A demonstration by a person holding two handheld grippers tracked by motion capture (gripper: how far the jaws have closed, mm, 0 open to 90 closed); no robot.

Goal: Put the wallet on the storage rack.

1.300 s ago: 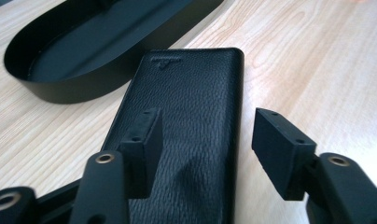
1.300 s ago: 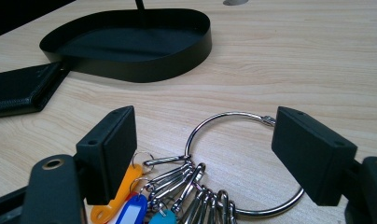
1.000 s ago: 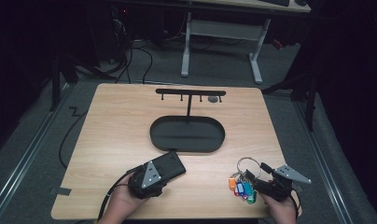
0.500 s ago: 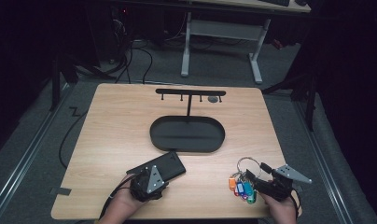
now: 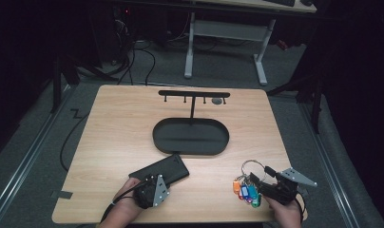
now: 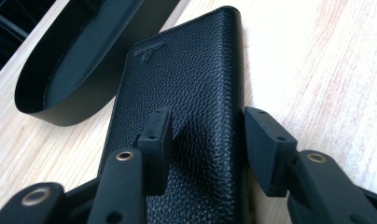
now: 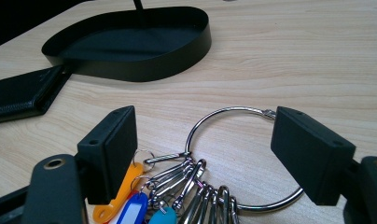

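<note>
A black leather wallet [image 5: 164,168] lies flat on the wooden table, near the front left. My left gripper [image 5: 149,183] hovers over its near end. In the left gripper view the jaws [image 6: 205,130] have just been closing. One pad [image 6: 156,135] rests over the wallet's face [image 6: 191,70] and the other [image 6: 266,149] stands at its right edge, with no firm grip seen. My right gripper [image 5: 260,175] stands wide open at the front right. Between its pads [image 7: 205,126] lies a steel key ring [image 7: 233,111] carrying coloured tags [image 7: 130,207].
A black oval tray [image 5: 190,149] sits mid-table, and a post rises from it to a bar with hooks [image 5: 194,93]. The tray's rim lies just beyond the wallet [image 6: 60,84] and ahead of the keys [image 7: 130,70]. A desk frame and cables stand past the far edge.
My left gripper has slid back toward the near edge, uncovering more of the wallet. The right gripper and the keys have stayed put.
</note>
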